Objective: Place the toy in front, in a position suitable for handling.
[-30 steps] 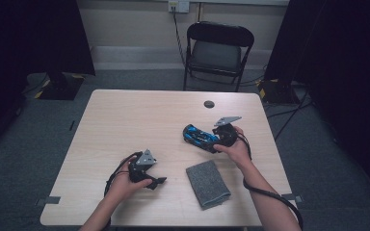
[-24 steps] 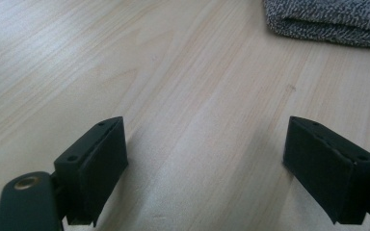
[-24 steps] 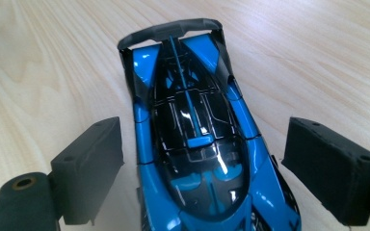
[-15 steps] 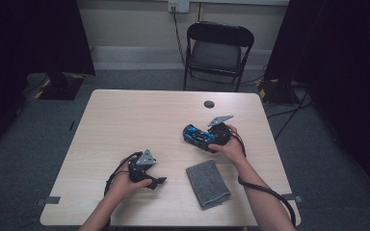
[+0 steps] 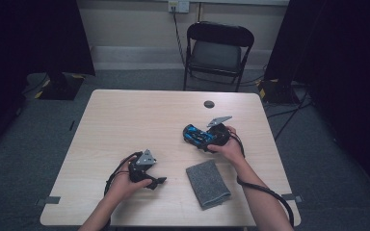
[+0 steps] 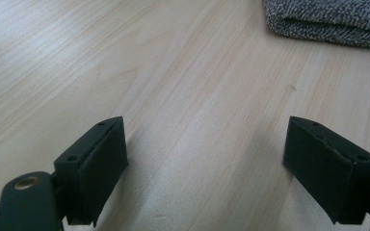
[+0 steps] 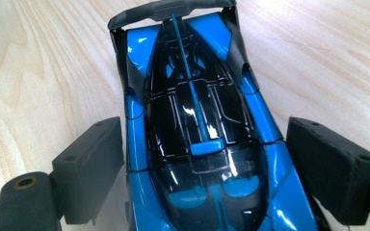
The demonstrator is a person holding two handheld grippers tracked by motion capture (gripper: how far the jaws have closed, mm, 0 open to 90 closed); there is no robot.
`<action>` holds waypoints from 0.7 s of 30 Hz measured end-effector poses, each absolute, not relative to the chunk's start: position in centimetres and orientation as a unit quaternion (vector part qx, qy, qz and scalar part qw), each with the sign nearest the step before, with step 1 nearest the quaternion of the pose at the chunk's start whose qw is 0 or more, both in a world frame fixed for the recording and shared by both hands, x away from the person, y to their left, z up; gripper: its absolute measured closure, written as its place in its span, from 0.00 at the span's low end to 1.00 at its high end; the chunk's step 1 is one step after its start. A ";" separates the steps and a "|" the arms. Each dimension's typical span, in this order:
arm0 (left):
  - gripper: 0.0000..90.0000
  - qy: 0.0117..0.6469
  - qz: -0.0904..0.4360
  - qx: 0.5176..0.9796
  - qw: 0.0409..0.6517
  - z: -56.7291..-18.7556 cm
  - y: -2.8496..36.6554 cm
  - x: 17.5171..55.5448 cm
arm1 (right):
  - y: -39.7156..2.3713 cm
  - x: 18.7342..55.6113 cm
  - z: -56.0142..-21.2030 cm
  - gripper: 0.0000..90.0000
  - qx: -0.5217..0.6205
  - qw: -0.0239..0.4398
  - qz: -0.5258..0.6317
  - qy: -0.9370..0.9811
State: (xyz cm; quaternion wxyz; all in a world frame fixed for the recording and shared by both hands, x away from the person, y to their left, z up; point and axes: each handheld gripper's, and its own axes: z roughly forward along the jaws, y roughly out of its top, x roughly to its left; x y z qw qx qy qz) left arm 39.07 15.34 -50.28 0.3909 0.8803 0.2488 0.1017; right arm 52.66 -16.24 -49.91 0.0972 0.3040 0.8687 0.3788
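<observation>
One blue toy car (image 7: 197,139), one grey cloth (image 5: 208,184), two hand-held grippers, one table (image 5: 125,120)

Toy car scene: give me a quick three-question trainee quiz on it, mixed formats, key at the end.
1. True or false: the blue toy car lies between the jaws of the right tongs.
2. What lies on the table nearest the left tongs?
A. a folded grey cloth
B. a red mug
C. a pair of scissors
3. Fill in: behind the table's far edge stands a black folding ____.

Key:
1. True. In the right gripper view a jaw stands on each side of the car, each with a visible gap.
2. A. The left tongs are open over bare wood, with the cloth to their side.
3. chair
</observation>
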 end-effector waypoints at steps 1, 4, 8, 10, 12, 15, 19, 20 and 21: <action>0.17 0.249 0.102 0.880 0.391 -50.3 15.3 39.1 | -16.2 52.6 -50.0 0.15 0.303 0.099 0.378 0.869; 0.17 0.249 0.102 0.880 0.391 -50.3 15.3 39.1 | -16.2 52.7 -50.0 0.15 0.304 0.098 0.381 0.868; 0.17 0.249 0.102 0.880 0.391 -50.3 15.3 39.1 | -16.0 52.7 -50.0 0.15 0.301 0.100 0.378 0.870; 0.17 0.249 0.102 0.880 0.391 -50.3 15.3 39.1 | -16.0 52.7 -50.0 0.15 0.301 0.097 0.379 0.870; 0.17 0.249 0.102 0.880 0.391 -50.3 15.3 39.1 | -15.8 52.9 -50.0 0.15 0.303 0.099 0.377 0.870; 0.17 0.249 0.102 0.880 0.391 -50.3 15.3 39.1 | -15.7 52.9 -50.0 0.15 0.297 0.098 0.377 0.872; 0.17 0.249 0.101 0.880 0.391 -50.3 15.3 39.1 | -15.3 52.9 -50.0 0.16 0.290 0.104 0.372 0.876; 0.17 0.249 0.101 0.880 0.391 -50.3 15.3 39.1 | -15.3 52.9 -50.0 0.16 0.290 0.104 0.372 0.876; 0.17 0.249 0.102 0.880 0.391 -50.3 15.3 39.1 | -15.3 52.9 -50.0 0.16 0.291 0.108 0.374 0.874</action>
